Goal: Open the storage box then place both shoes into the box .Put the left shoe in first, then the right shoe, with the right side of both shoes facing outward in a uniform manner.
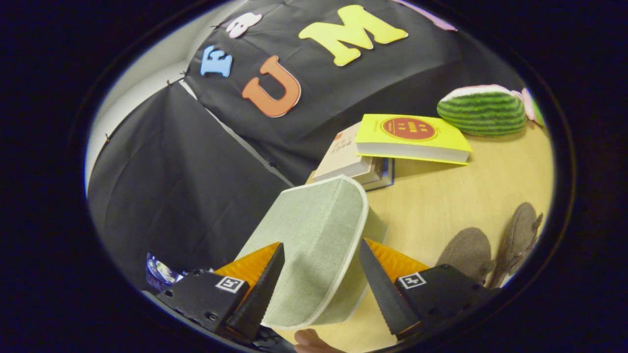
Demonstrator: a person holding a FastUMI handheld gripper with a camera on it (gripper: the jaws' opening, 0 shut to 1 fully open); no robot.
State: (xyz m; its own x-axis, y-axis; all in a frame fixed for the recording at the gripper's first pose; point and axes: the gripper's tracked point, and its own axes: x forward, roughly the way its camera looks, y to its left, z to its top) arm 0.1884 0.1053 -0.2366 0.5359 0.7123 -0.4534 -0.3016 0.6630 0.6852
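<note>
The pale green fabric lid (314, 245) of the storage box, trimmed in white, stands tilted up between my fingers. My gripper (321, 274) is shut on it: one finger lies against its broad face and the other meets its white rim. The box body under the lid is hidden. Two grey felt shoes lie on the wooden table (456, 196) to the right of my fingers, one close by (468, 250) and the other just beyond it (521, 235), both pointing away.
A stack of books (409, 139) with a yellow one on top lies beyond the lid. A watermelon-shaped plush (483, 113) sits further back. A small blue-and-white packet (159, 272) is by the left finger. A person's fingertip (309, 339) shows below the lid.
</note>
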